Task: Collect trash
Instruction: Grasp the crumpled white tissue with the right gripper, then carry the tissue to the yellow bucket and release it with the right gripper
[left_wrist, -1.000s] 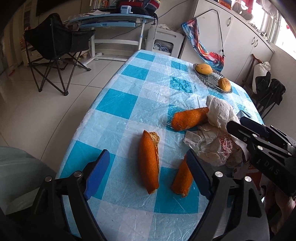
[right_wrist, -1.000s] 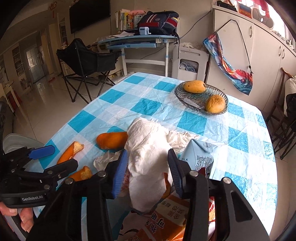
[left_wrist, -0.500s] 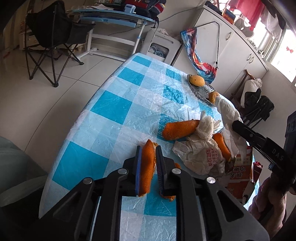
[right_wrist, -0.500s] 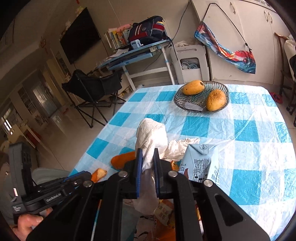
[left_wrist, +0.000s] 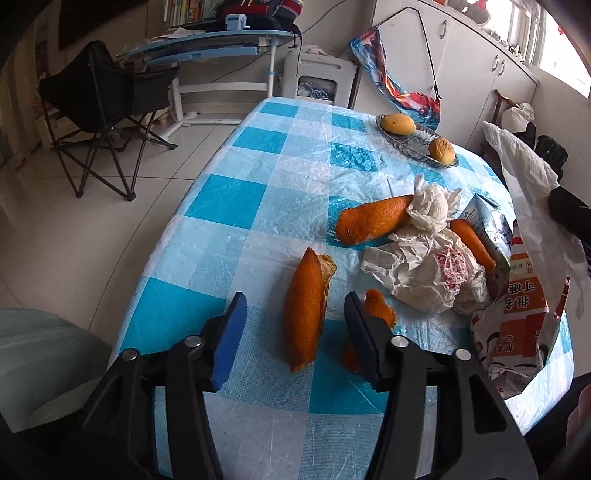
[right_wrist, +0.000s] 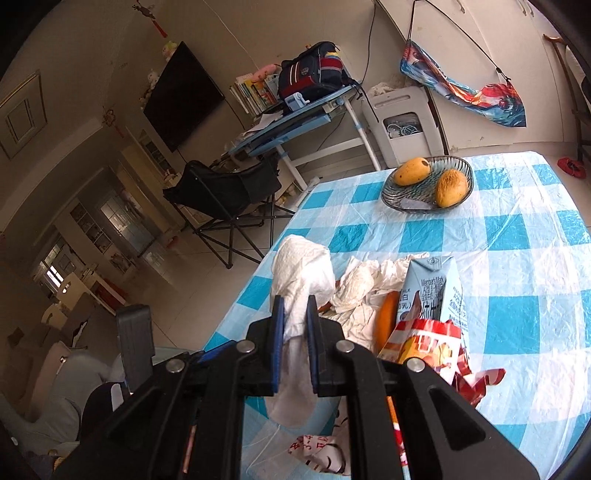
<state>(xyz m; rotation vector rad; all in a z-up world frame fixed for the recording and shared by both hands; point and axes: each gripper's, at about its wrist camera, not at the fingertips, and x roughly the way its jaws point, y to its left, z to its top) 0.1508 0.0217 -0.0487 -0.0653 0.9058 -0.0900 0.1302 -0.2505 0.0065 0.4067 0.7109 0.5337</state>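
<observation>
My right tongs (right_wrist: 294, 325) pinch the crumpled white paper towel (right_wrist: 301, 273), lifted above the checked desk (right_wrist: 517, 251). My left tongs (left_wrist: 291, 321) are opening astride the long orange peel strip (left_wrist: 306, 310) lying there, unpinched. I judge they must close on it next.

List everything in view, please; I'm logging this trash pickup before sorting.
Orange peel pieces: four, orange, near table end.
Crumpled white tissue: one, against the far peel.
Crumpled white plastic bag: one, beside peels.
Milk carton: one, blue-white, upright.
Red-white snack wrapper: one, table edge.
Glass fruit dish: one, two yellow mangoes inside.
Blue checked tablecloth: one.
Black folding chair: one, on floor.
Left gripper: opening around one peel.
Right gripper: shut on white paper towel.
</observation>
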